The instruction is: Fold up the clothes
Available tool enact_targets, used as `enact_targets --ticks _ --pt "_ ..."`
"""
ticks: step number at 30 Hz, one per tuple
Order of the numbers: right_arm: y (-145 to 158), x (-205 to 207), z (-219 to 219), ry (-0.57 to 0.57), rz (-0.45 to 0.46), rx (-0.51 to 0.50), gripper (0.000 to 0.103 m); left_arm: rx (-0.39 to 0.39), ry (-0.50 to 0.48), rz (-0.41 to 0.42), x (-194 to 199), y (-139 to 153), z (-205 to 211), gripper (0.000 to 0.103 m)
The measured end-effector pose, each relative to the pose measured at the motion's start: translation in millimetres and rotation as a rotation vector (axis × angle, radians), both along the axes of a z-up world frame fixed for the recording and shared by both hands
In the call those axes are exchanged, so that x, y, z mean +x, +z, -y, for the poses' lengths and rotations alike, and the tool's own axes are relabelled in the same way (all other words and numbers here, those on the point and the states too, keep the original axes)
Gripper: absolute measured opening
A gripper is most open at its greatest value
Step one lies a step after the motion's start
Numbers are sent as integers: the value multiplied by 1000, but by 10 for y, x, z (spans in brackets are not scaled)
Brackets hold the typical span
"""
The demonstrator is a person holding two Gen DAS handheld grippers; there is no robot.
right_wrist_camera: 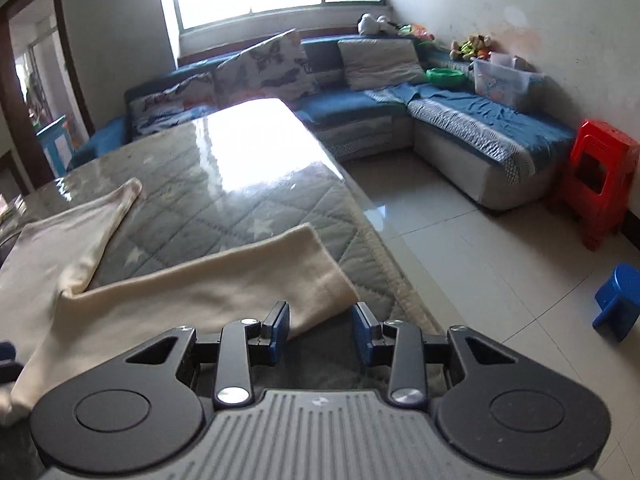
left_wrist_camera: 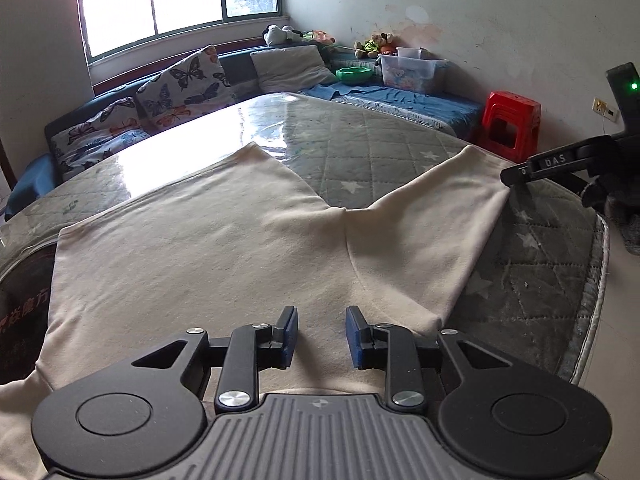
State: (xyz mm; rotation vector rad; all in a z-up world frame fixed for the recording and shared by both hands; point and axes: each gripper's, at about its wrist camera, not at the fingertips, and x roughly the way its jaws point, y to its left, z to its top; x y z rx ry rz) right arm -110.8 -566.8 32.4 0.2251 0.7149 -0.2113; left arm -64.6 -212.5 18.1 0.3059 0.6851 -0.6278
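Observation:
Cream shorts (left_wrist_camera: 224, 248) lie spread flat on the quilted grey table top (left_wrist_camera: 380, 152), with both legs pointing away from me. My left gripper (left_wrist_camera: 322, 336) hovers over the waist end, open, with only flat cloth beneath the blue pads. The right leg (right_wrist_camera: 224, 280) runs to the table's right edge. My right gripper (right_wrist_camera: 320, 332) stands open at that leg's hem corner, and the cloth passes behind its left finger (right_wrist_camera: 280, 326) without being pinched. In the left wrist view the right gripper (left_wrist_camera: 510, 176) shows side-on at the leg's far end, held by a gloved hand (left_wrist_camera: 612, 204).
The table's right edge (right_wrist_camera: 384, 248) drops to a tiled floor (right_wrist_camera: 480, 264). A blue sofa (right_wrist_camera: 460, 128) with cushions wraps the far corner. A red stool (right_wrist_camera: 596, 184) and a small blue stool (right_wrist_camera: 620, 300) stand on the floor at right.

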Motion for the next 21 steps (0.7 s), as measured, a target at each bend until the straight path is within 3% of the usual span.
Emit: enact_targets --ticks 2,5,8,21 --pt "-10 0 7 -18 15 -1 33 1 1 2 3 2 6 29" --pt "-30 20 27 -31 26 -9 13 4 2 5 -5 6 18 29" --pt "10 1 62 -46 42 1 5 -1 -2 14 -16 40 19 29" --pt "107 -95 53 -60 72 22 4 1 -37 36 -53 21 74 29"
